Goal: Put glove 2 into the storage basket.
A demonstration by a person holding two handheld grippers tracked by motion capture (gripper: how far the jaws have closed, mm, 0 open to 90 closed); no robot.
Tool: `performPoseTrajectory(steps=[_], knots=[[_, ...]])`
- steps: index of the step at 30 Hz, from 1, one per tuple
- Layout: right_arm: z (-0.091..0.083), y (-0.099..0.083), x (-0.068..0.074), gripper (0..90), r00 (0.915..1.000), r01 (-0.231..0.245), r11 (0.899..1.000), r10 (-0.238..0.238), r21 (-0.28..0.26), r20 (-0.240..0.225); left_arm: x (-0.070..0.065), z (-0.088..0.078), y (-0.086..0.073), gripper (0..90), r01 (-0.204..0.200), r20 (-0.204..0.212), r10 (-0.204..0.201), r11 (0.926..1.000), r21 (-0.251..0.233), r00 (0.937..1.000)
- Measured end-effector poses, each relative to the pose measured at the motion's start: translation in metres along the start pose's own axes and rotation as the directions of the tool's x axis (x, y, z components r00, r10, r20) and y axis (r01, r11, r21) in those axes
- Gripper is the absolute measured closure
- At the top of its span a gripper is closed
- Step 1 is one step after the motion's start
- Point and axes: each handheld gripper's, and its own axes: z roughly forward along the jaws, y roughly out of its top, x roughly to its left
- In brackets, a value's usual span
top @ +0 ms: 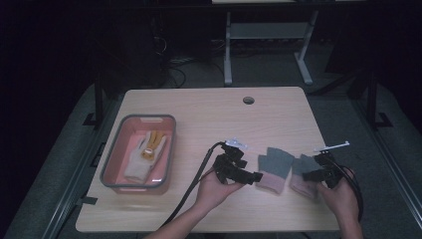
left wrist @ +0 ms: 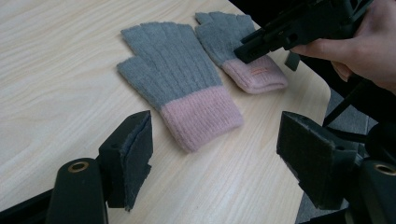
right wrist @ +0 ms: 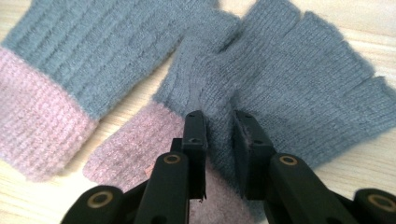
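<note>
Two fingerless knitted gloves lie flat on the table (top: 199,114), near its right front edge. Each has a grey ribbed body with short finger stubs and a pink cuff. The left glove (top: 273,168) and the right glove (top: 302,172) lie side by side, cuffs toward the person, finger ends pointing away. In the right hand-held gripper's view their edges meet or nearly meet at the knuckle end. The right glove's cuff carries a small orange mark, seen in the left hand-held gripper's view.

The right hand-held gripper (top: 309,175) is down on the right glove (right wrist: 289,93). Its jaws stand close together with a raised fold of grey knit pinched between them, just above the pink cuff; the pads press on the fabric. The right hand (top: 343,191) holds it at the table's right front corner.

The left hand-held gripper (top: 255,177) sits just left of the left glove (left wrist: 182,88), jaws standing wide apart with nothing between them. In its own view the pink cuff of that glove lies ahead between the two pads, not touching either.

Well apart, on the table's left side, a grey-rimmed pink tray (top: 115,149) holds a white and orange glove (top: 144,154).
</note>
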Motion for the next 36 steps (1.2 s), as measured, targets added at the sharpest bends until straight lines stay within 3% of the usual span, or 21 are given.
performPoseTrajectory(steps=[16,26,36], knots=[[-0.016,-0.002,0.0,84.4,0.9994,-0.024,0.999,0.024,-0.032,-0.026,0.002,0.002,0.001,27.1,0.008,-0.003,-0.008,1.0,0.0,1.0],[-0.016,-0.002,-0.002,85.2,0.9992,-0.022,0.999,0.021,-0.029,-0.034,0.003,0.001,0.0,27.1,0.008,-0.011,-0.008,1.0,0.001,0.9999],[-0.033,0.003,0.016,85.1,0.9986,0.002,0.998,-0.006,-0.067,-0.053,0.003,0.0,0.0,27.0,0.012,-0.019,-0.012,0.9999,-0.008,0.9997]])
